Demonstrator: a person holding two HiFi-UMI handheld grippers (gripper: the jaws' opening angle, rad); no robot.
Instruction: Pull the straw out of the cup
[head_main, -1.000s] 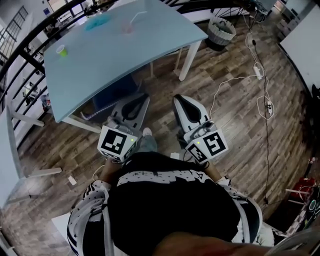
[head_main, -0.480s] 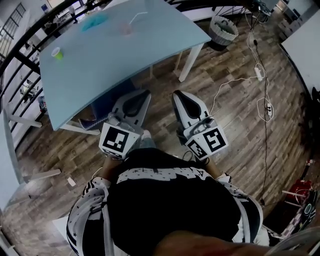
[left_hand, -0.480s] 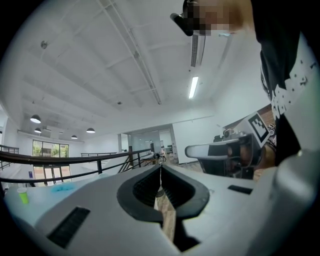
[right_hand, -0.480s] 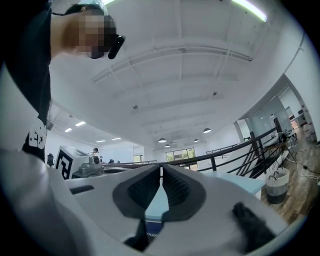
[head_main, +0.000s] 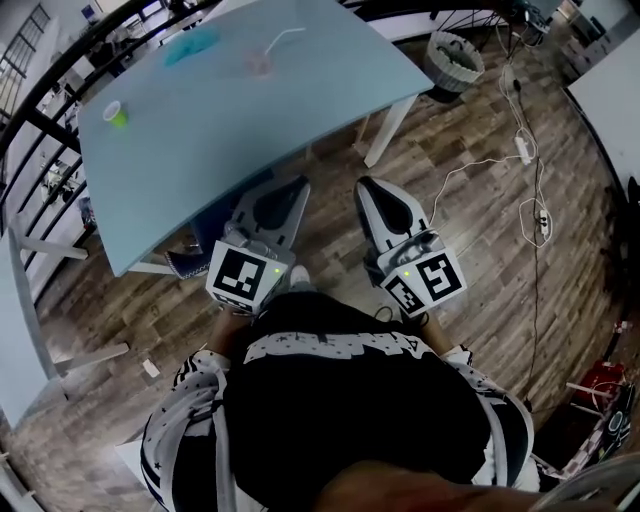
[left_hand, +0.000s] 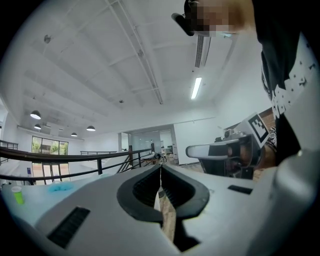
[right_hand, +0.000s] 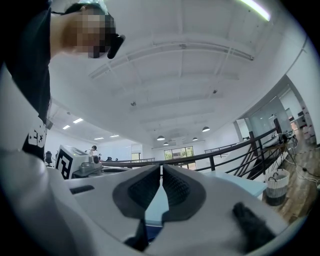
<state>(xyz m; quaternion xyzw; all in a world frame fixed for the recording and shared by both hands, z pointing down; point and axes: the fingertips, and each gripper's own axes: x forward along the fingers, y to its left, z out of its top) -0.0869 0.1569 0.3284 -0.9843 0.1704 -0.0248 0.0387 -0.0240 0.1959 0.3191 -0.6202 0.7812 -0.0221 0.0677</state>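
Note:
A clear cup (head_main: 258, 64) with a white straw (head_main: 281, 40) stands at the far side of the pale blue table (head_main: 230, 130), well away from both grippers. My left gripper (head_main: 284, 186) and right gripper (head_main: 371, 189) are held low over the wooden floor in front of the person's body, short of the table's near edge. Both are shut with nothing between the jaws. In the left gripper view the left gripper (left_hand: 160, 170) points level across the tabletop. The right gripper (right_hand: 161, 170) points the same way. Neither gripper view shows the cup.
A small green cup (head_main: 117, 113) and a crumpled blue thing (head_main: 193, 44) also lie on the table. A wicker basket (head_main: 455, 58) stands on the floor past the table's right corner. White cables (head_main: 525, 150) trail over the floor at right. A black railing (right_hand: 220, 155) runs behind the table.
The table's near edge has come a little closer in the head view. Both grippers stay shut and side by side in front of the body.

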